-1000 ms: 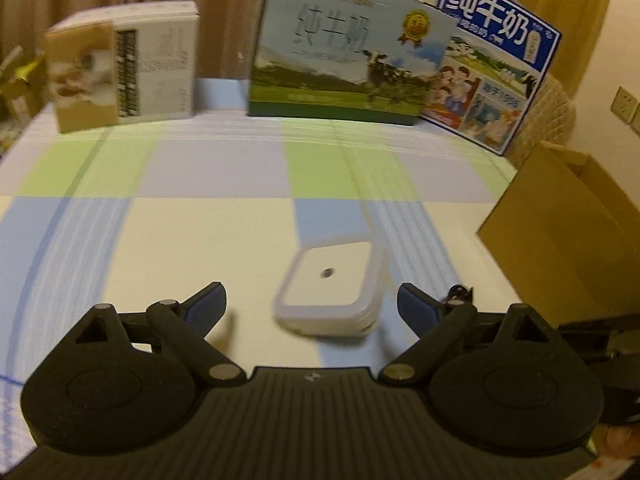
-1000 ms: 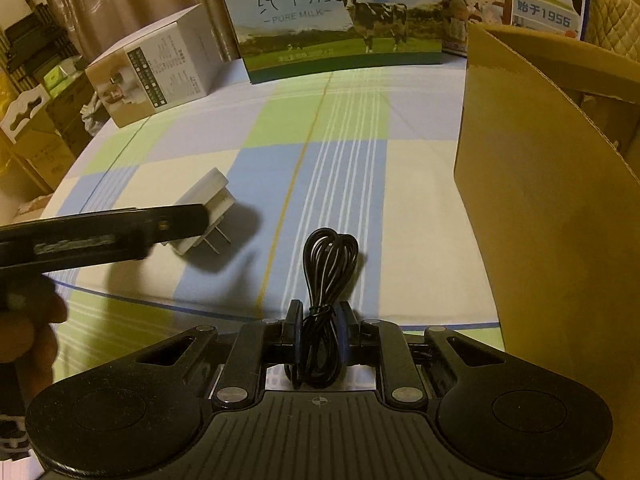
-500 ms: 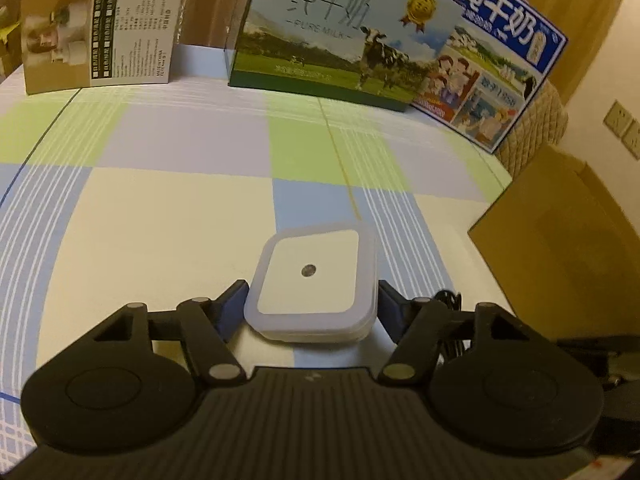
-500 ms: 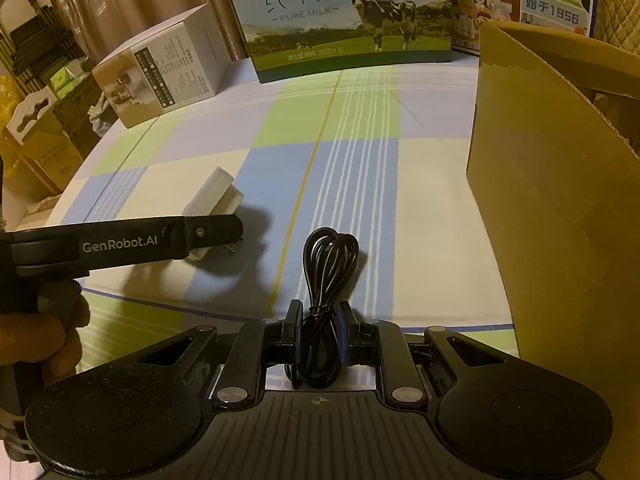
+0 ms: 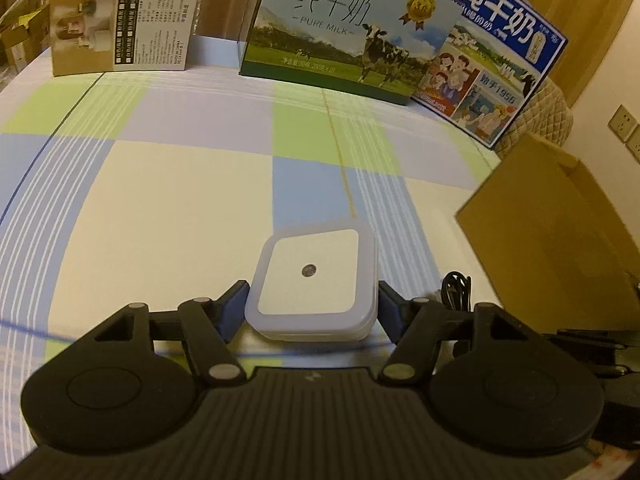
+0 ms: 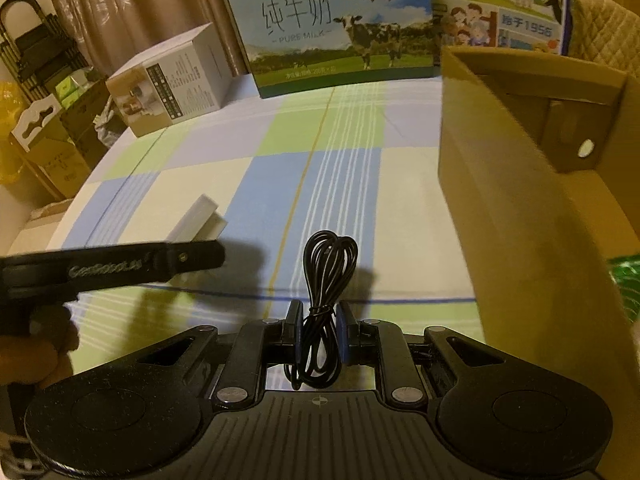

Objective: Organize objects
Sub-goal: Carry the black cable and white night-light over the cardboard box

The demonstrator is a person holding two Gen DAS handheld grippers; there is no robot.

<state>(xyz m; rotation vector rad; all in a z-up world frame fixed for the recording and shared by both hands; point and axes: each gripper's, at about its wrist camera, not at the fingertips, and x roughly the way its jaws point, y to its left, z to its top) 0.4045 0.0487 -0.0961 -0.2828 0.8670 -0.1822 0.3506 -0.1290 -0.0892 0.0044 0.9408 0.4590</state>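
Left gripper (image 5: 310, 306): matte black body showing a ribbed top plate flanked by two round, disc-like housings, each bearing a shallow circular recess. Black linkage bars are running forward from silver rivets to fingers (image 5: 232, 312) faced with blue pads. Right gripper (image 6: 319, 330): wearing the same black ribbed plate, twin discs, silver rivets and blue pads, with a small crosshair mark at the plate's front edge. Seen side-on from the right wrist camera, the left gripper is showing pale lettering along its black flank.
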